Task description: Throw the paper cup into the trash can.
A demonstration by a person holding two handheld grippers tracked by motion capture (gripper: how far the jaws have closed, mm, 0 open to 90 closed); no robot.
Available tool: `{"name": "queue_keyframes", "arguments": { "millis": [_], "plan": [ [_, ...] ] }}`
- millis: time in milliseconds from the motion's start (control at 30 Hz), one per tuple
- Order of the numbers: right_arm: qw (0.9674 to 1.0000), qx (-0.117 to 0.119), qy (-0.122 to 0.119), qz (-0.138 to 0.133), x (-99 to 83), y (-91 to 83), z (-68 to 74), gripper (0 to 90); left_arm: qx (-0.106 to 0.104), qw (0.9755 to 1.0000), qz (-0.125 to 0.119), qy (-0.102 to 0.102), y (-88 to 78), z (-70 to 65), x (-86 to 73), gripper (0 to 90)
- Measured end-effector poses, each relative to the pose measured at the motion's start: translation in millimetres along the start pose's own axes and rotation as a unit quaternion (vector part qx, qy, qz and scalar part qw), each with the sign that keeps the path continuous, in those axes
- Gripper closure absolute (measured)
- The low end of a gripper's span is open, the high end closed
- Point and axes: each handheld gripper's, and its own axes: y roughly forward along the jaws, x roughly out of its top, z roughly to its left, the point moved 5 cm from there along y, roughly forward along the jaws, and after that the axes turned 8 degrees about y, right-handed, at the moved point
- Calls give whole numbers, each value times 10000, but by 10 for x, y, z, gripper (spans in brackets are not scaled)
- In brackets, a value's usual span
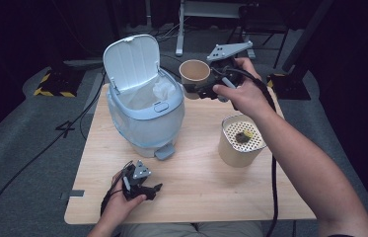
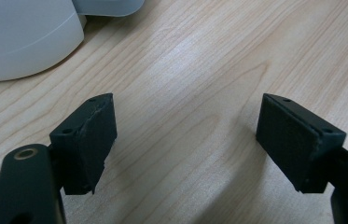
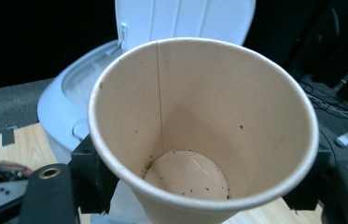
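Plainly unmarked paper cup (image 3: 199,135)

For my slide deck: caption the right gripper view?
Right tool grips an emptied paper cup beside the open-lidded pedal bin.

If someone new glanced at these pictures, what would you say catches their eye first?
Probably the pale blue bin at the table's far left, its lid standing open over a white liner. Just right of it, the right hand-held gripper holds a paper cup in the air, empty but for dark specks at the bottom. Nearer, a beige container with a perforated top stands at the right, and the left hand-held gripper rests open at the near edge.
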Motion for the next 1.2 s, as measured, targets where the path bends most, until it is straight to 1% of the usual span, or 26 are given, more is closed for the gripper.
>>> {"name": "queue_keyframes", "arguments": {
  "millis": [100, 133, 167, 200, 233, 267, 300, 367, 400, 433, 500, 533, 567, 600, 633, 700, 733, 767, 800, 833, 900, 1033, 1100, 1133, 1167, 1200],
  "plan": [
    [10000, 64, -16, -41, 62, 107, 37, 272, -9, 10000, -22, -58, -2, -3, -3, 210],
    [10000, 64, -16, -41, 62, 107, 37, 272, -9, 10000, -22, -58, -2, -3, -3, 210],
    [9999, 92, -27, -78, 98, 177, 62, 272, 56, 10000, 11, 34, -1, -9, -5, 209],
    [9999, 92, -27, -78, 98, 177, 62, 272, 56, 10000, 11, 34, -1, -9, -5, 209],
    [9998, 130, -48, -130, 138, 261, 94, 270, 48, 10000, 5, 7, 0, -13, -6, 210],
    [9998, 130, -48, -130, 138, 261, 94, 270, 58, 10000, 9, 23, -1, -10, -5, 210],
    [9996, 134, -65, -225, 177, 340, 111, 268, 57, 10000, 3, 19, 0, -11, -5, 210],
    [9992, 178, -6, -369, 209, 414, 130, 266, 48, 10000, 5, 10, 1, -13, -5, 209],
    [9992, 178, -6, -369, 209, 414, 130, 266, 48, 10000, 5, 10, 1, -13, -5, 209],
    [9988, 231, 37, -439, 232, 498, 156, 265, 47, 10000, 5, 10, 1, -13, -5, 209],
    [9988, 233, 23, -440, 236, 530, 166, 264, 46, 10000, 3, 6, 1, -13, -5, 209],
    [9988, 212, -15, -451, 239, 587, 181, 263, 44, 10000, 9, 0, 0, -14, -6, 209],
    [9988, 215, -9, -447, 234, 682, 203, 262, 44, 10000, 5, 4, 1, -13, -5, 209],
    [9988, 205, -4, -436, 230, 717, 207, 261, 44, 10000, 5, 4, 1, -13, -5, 209],
    [9990, 186, 16, -404, 221, 774, 212, 261, 54, 10000, 29, 54, -4, -4, -5, 209],
    [9995, 125, 15, -282, 198, 862, 221, 261, 54, 10000, 26, 52, -4, -4, -4, 208],
    [9995, 125, 15, -282, 198, 862, 221, 261, 54, 10000, 26, 52, -4, -4, -4, 207],
    [9997, 103, -7, -224, 191, 891, 225, 261, 53, 10000, 25, 52, -3, -4, -3, 207],
    [9997, 141, 18, -174, 185, 952, 242, 261, 40, 10000, 21, 33, -2, -7, -3, 207],
    [9997, 158, 31, -166, 184, 969, 246, 261, 30, 10000, 17, 14, 0, -10, -3, 207],
    [9998, 140, 36, -102, 182, 1045, 257, 261, 25, 10000, 15, 11, 1, -10, -3, 206],
    [9999, 107, 34, 39, 169, 1140, 268, 260, 32, 10000, 17, 15, 1, -9, -3, 206],
    [9997, 155, 58, 157, 157, 1182, 287, 258, 31, 10000, 16, 17, 1, -9, -3, 206],
    [9997, 155, 58, 157, 157, 1182, 287, 258, 31, 10000, 16, 17, 1, -9, -3, 206],
    [9996, 170, 38, 220, 155, 1207, 295, 243, 32, 10000, 16, 16, 1, -9, -3, 206],
    [9996, 174, 4, 236, 153, 1222, 297, 202, 33, 10000, 17, 19, 1, -9, -3, 206]
  ]
}}
